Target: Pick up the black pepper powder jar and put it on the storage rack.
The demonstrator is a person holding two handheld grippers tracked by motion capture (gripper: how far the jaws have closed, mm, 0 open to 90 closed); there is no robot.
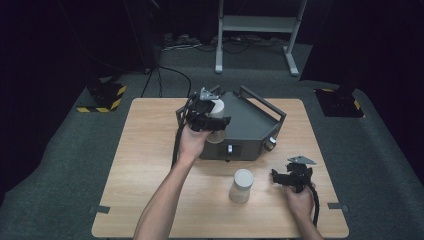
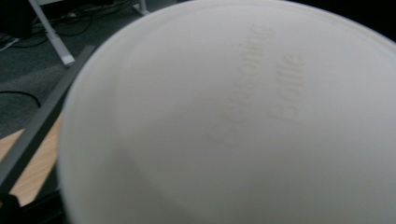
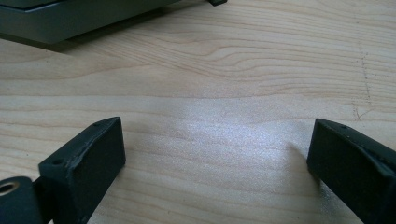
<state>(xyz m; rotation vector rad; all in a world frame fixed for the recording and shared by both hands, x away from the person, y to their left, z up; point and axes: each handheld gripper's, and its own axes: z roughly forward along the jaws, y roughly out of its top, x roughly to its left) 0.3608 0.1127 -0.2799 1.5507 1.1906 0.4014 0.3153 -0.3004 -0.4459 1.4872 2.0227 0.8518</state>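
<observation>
Wooden counter (image 1: 150, 165) seen from above, with a grey open-topped tray (image 1: 250, 122) at its far middle. The left claw (image 1: 212, 120) hangs over the tray's nine o'clock corner, clenched around a jar with a white lid (image 1: 216, 106); the jar's pale body hangs below the claw, apparently clear of the tray floor, though contact cannot be ruled out. A second jar (image 1: 241, 186) of the same kind stands upright on the counter at six o'clock from the tray, just beside the right claw (image 1: 282, 177), which rests low at the jar's three o'clock. In the right gripper view that claw's jaws stand wide apart over bare wood, released and holding nothing.

Handling, as judged: each jar looks like a rigid, translucent plastic pot with a wide screw lid, probably light. The smooth round wall may slip or twist between flat jaws, so a hold across the body just under the lid, or squarely across the lid's rim, seems safest; squeezing the lower wall hard could flex it.

Writing: in the left gripper view the lid (image 2: 233, 121) sits very close to the camera and carries raised lettering. The word "Bottle" can be read; the longer word beside it is too blurred to make out. No other label is legible.
</observation>
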